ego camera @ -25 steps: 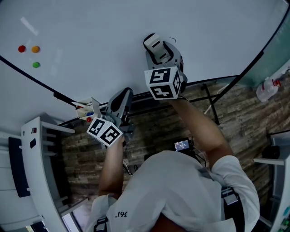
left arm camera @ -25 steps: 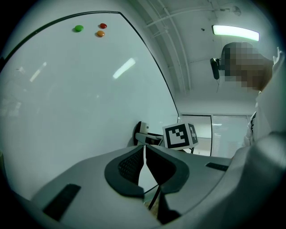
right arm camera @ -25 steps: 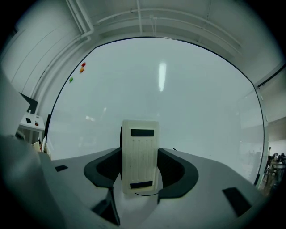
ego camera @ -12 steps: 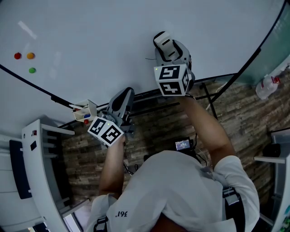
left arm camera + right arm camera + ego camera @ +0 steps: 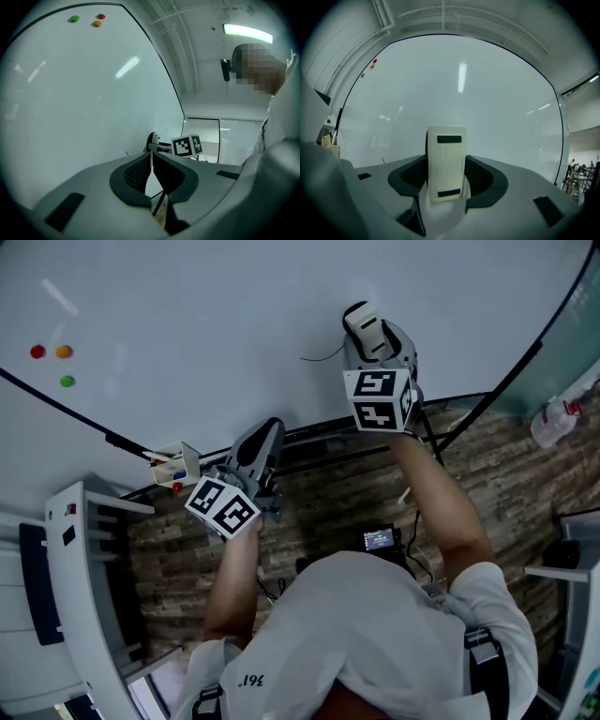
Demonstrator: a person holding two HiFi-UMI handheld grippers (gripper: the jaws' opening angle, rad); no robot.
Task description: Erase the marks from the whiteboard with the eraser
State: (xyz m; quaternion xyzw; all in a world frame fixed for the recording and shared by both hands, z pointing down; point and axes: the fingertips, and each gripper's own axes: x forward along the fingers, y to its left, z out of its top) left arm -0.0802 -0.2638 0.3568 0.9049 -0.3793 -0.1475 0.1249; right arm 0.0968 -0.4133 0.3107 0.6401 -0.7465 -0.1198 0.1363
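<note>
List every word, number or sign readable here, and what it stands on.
"16L", seemingly, not sure: print on the shirt.
On the eraser: dark bars, nothing legible.
On the small screen: too small to read.
On the bottle: label blurred.

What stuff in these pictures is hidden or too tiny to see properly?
- The eraser: the right gripper view shows only its back, held in the right tool; its wiping side is hidden.
- The dark mark: in the head view, its right end disappears behind that tool.
- The small holder: head view, contents too small.
- The coloured dots: head view, too small to tell magnets from marks.
</note>
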